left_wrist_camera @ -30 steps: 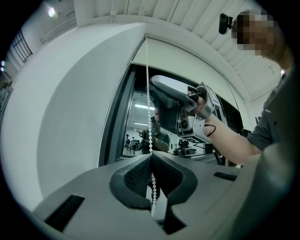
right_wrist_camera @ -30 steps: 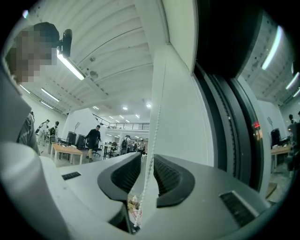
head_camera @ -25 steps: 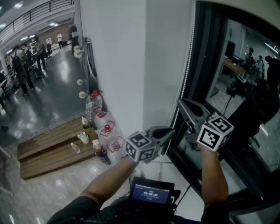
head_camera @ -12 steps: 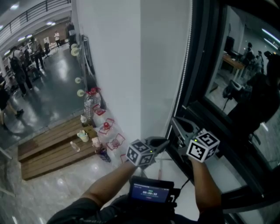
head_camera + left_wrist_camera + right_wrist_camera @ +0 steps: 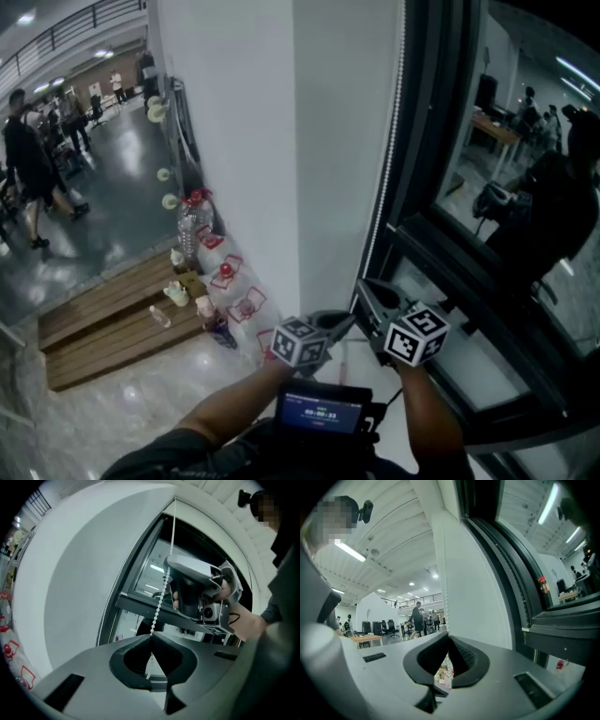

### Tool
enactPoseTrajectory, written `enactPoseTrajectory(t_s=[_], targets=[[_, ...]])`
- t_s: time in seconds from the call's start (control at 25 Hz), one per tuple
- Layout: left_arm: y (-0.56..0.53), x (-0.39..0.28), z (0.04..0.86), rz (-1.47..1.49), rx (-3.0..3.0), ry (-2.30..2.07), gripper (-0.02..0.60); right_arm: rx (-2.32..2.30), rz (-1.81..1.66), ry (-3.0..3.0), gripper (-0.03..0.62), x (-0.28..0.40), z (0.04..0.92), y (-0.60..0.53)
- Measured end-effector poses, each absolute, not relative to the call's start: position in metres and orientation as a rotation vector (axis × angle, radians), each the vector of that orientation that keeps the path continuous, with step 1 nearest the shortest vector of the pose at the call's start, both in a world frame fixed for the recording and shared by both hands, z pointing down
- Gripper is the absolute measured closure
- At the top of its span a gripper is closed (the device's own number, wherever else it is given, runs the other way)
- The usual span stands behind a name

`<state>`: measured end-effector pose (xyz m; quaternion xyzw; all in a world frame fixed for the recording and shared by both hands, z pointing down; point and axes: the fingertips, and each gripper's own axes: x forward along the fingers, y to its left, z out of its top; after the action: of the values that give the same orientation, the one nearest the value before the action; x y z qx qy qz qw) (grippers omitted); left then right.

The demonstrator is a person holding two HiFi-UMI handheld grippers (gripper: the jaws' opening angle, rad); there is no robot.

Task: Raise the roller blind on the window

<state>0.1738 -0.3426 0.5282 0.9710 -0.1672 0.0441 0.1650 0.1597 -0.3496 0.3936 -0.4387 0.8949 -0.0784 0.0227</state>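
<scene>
A white bead chain (image 5: 387, 187) hangs down the dark window frame (image 5: 441, 141) beside a white wall (image 5: 244, 141). Low in the head view, my left gripper (image 5: 349, 319) and right gripper (image 5: 362, 287) sit close together on the chain. In the left gripper view the bead chain (image 5: 161, 599) runs down into the left gripper (image 5: 151, 637), whose jaws are shut on it. The right gripper (image 5: 169, 566) grips the same chain just above. In the right gripper view the bead chain (image 5: 443, 588) drops into the shut right gripper (image 5: 449, 638). The blind itself is out of sight.
Bottles and red-marked containers (image 5: 225, 281) stand at the foot of the wall, next to wooden boards (image 5: 103, 319). People (image 5: 28, 159) walk in the hall at the left. A small screen (image 5: 322, 412) sits at my chest. The window glass (image 5: 516, 206) reflects a room.
Both grippers have come down together along the window frame, staying closed on the chain. A person in the hall has walked nearer.
</scene>
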Motion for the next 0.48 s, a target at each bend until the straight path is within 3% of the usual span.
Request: enactPoseTrajectory(t_s=[0.24, 0.48], targets=[[-0.359, 0.147, 0.519, 0.110, 2.656, -0.710, 0.578, -1.387, -0.242, 2.785, 0.594, 0.159, 0.394, -0.353], [-0.363, 0.115, 0.418, 0.008, 2.733, -0.986, 0.569, -1.411, -0.240, 2.780, 0.594, 0.159, 0.391, -0.353]])
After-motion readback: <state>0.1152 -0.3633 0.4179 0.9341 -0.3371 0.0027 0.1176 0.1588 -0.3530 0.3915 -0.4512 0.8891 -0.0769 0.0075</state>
